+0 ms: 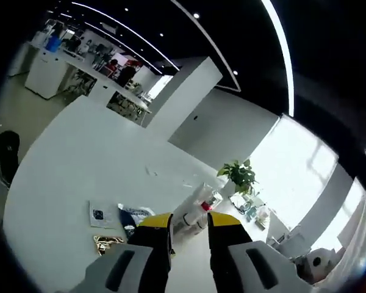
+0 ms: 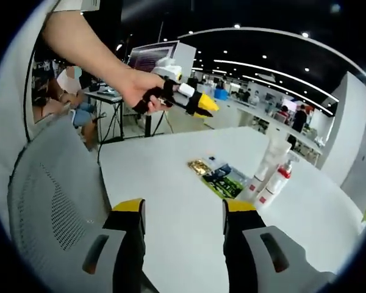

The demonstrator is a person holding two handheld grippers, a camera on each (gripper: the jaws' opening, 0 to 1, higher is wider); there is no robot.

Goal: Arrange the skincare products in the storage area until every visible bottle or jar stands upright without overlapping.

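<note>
both grippers, left gripper (image 1: 190,235) and right gripper (image 2: 182,229), hang open and empty above the white table (image 2: 171,183), where the bottles (image 2: 269,174) apparently stand tight together, so a careless reach could topple one onto the packets (image 2: 222,179).

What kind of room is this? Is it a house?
Not a house. It looks like a big open office or workspace: long ceiling lights, rows of desks with people in the background, and a large white table holding bottles. A mesh chair stands beside the table.
</note>
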